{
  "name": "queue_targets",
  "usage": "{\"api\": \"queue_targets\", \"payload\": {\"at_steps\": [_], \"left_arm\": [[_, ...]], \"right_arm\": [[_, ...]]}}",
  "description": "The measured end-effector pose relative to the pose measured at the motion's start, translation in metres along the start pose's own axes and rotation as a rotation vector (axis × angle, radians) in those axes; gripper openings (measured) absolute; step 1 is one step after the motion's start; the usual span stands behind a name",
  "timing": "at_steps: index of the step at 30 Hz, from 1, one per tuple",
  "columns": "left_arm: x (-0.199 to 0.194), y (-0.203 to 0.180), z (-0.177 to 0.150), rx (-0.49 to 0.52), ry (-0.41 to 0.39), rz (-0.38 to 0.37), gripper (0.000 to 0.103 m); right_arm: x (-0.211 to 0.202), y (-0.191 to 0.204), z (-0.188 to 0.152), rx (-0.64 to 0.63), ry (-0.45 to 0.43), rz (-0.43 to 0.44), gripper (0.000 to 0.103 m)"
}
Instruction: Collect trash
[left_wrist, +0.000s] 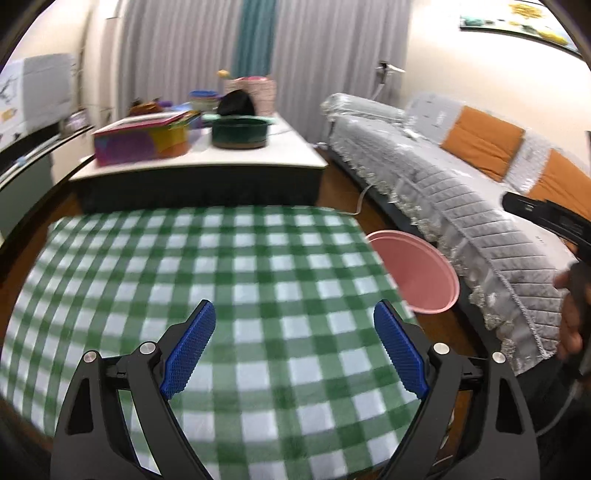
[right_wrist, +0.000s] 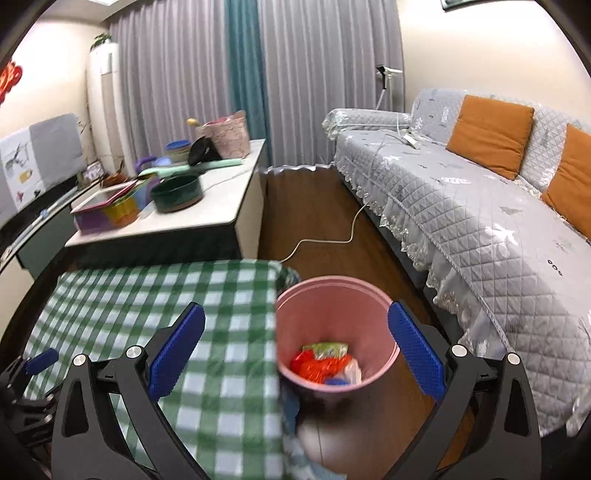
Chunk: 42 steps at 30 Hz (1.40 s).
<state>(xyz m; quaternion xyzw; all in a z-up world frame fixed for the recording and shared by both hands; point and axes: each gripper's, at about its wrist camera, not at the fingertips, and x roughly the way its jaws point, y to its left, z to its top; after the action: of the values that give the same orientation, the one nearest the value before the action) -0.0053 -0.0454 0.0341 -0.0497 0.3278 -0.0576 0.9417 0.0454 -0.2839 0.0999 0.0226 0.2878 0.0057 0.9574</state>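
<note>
Trash (right_wrist: 325, 363) — inside pink bin (right_wrist: 295, 321).

Right gripper (right_wrist: 295, 345) agape over pink bin (right_wrist: 295, 299), trash (right_wrist: 323, 363) inside.

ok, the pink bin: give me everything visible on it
The pink bin is a round, smooth, plastic-looking bucket that narrows toward its base, upright and open-topped, no lid or liner visible. It stands on the dark wood floor between the green-checked table and the grey-covered sofa, hard against the cloth's edge. Inside lies trash: red-orange and green wrappers, something white and blue. Neither gripper touches it.
</note>
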Motion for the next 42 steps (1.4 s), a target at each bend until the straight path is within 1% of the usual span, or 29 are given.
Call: {"api": "queue_targets", "payload": {"at_steps": [3,5,7,9,13,16,19,22,26,31,34,37,42], "left_arm": [[-0.01,0.007,-0.014,-0.028,0.028,0.011,0.085],[-0.018,0.008,-0.022,-0.01,0.027,0.019,0.085],[-0.027,0.007,-0.03,0.02,0.012,0.051,0.085],[-0.033,0.01,-0.035,0.02,0.005,0.064,0.085],[-0.035,0.014,-0.035,0.018,0.005,0.079,0.085],[-0.037,0.018,-0.035,0.014,-0.001,0.092,0.085],[-0.038,0.022,-0.038,0.007,0.014,0.096,0.085],[-0.041,0.027,-0.045,0.008,0.02,0.107,0.085],[-0.042,0.031,-0.046,-0.001,0.004,0.117,0.085],[-0.031,0.032,-0.047,-0.007,0.02,0.11,0.085],[-0.023,0.036,-0.051,-0.015,0.004,0.102,0.085],[-0.013,0.039,-0.052,-0.034,0.015,0.096,0.085],[-0.009,0.034,-0.052,-0.022,0.008,0.096,0.085]], "right_arm": [[-0.02,0.022,-0.022,-0.019,0.001,0.001,0.098],[-0.03,0.029,-0.034,-0.013,-0.001,0.002,0.098],[-0.039,0.037,-0.046,-0.016,-0.002,-0.014,0.098],[-0.046,0.044,-0.06,-0.014,-0.005,-0.032,0.098],[-0.052,0.058,-0.082,-0.035,-0.016,-0.054,0.098],[-0.05,0.065,-0.093,-0.049,0.002,-0.045,0.098],[-0.046,0.071,-0.097,-0.062,0.016,-0.03,0.098],[-0.045,0.074,-0.098,-0.061,0.008,-0.027,0.098],[-0.037,0.078,-0.099,-0.064,0.022,-0.018,0.098],[-0.029,0.086,-0.103,-0.087,0.04,-0.015,0.098],[-0.024,0.089,-0.104,-0.089,0.058,-0.022,0.098],[-0.02,0.091,-0.105,-0.094,0.071,-0.027,0.098],[-0.018,0.089,-0.104,-0.087,0.071,-0.027,0.098]]}}
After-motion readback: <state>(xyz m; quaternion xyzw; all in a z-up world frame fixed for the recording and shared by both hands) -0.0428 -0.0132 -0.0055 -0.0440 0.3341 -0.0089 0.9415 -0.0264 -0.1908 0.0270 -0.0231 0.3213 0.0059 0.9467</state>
